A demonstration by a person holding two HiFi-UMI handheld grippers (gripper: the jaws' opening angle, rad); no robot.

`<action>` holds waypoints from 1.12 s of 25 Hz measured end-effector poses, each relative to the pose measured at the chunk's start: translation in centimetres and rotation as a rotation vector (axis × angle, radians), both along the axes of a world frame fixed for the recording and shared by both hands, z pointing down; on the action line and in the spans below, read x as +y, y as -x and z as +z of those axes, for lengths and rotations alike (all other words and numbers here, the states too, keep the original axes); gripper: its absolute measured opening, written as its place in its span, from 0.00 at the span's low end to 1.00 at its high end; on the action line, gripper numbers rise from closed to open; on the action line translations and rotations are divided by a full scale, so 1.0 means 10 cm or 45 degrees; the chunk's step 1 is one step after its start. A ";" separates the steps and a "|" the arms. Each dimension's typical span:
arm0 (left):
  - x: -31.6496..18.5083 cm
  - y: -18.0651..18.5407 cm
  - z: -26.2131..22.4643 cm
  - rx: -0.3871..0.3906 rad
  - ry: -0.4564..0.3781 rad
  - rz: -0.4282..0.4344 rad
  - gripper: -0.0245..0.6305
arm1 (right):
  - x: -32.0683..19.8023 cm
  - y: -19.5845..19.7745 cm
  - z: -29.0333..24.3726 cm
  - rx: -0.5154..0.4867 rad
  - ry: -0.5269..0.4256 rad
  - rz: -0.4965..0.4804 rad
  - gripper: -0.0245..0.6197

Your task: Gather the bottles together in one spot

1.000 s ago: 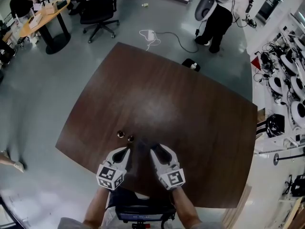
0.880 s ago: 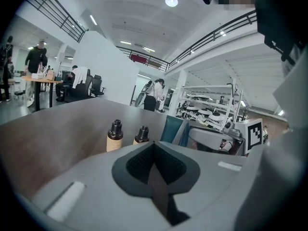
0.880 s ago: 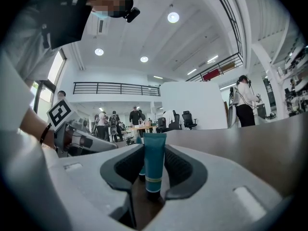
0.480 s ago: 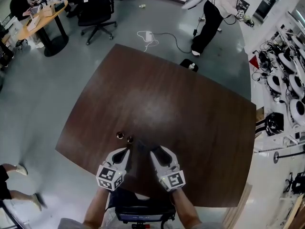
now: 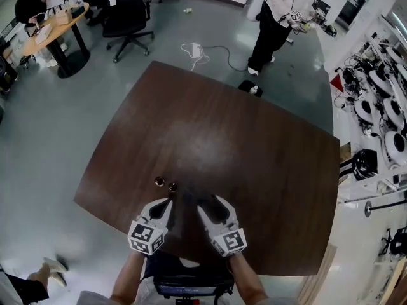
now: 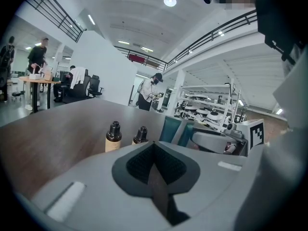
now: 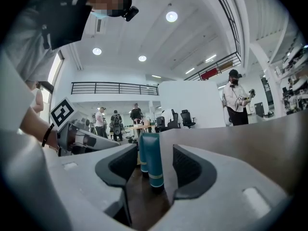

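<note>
Two small amber bottles with black caps (image 5: 157,181) (image 5: 172,185) stand side by side on the dark wooden table (image 5: 241,145); in the left gripper view they are just beyond my jaws (image 6: 113,137) (image 6: 140,135). Two teal tubes stand upright, one (image 7: 154,160) between my right gripper's jaws and one (image 7: 143,154) right behind it. My right gripper (image 5: 208,202) is opening, and its pads stand apart from the tube on both sides. My left gripper (image 5: 166,203) is shut with nothing in it, pointing at the amber bottles. The teal tubes (image 6: 175,130) stand right of those bottles.
The table's near edge lies just under my hands. A person (image 5: 276,18) stands beyond the far side, near a cable (image 5: 210,46) on the floor. Office chairs (image 5: 127,18) and a round desk (image 5: 57,24) are at the back left, racks of equipment (image 5: 381,107) at the right.
My right gripper's jaws have spread apart from the teal tube. The left gripper has stayed put. The person in the background has walked leftwards.
</note>
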State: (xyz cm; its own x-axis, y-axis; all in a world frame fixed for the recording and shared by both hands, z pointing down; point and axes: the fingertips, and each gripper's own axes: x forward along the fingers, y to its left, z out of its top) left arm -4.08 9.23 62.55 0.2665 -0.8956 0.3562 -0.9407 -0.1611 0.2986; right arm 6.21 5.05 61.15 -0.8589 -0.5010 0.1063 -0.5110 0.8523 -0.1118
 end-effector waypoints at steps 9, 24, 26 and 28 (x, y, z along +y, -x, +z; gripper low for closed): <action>-0.01 -0.02 -0.12 -0.002 0.005 0.020 0.04 | 0.00 -0.09 -0.09 -0.010 0.047 0.057 0.38; 0.08 -0.14 -0.70 -0.003 0.004 0.087 0.04 | 0.19 -0.28 -0.46 0.016 0.134 0.153 0.10; 0.09 -0.15 -0.81 -0.004 0.006 0.093 0.04 | 0.22 -0.29 -0.56 0.018 0.143 0.159 0.08; 0.10 -0.16 -0.91 -0.005 0.003 0.097 0.04 | 0.24 -0.29 -0.64 0.019 0.151 0.165 0.06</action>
State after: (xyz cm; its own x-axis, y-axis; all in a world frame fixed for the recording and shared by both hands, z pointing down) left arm -2.48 10.26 53.42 0.3327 -0.8719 0.3592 -0.9268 -0.2320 0.2953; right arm 9.10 7.43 54.77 -0.7857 -0.5908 0.1836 -0.6183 0.7602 -0.1995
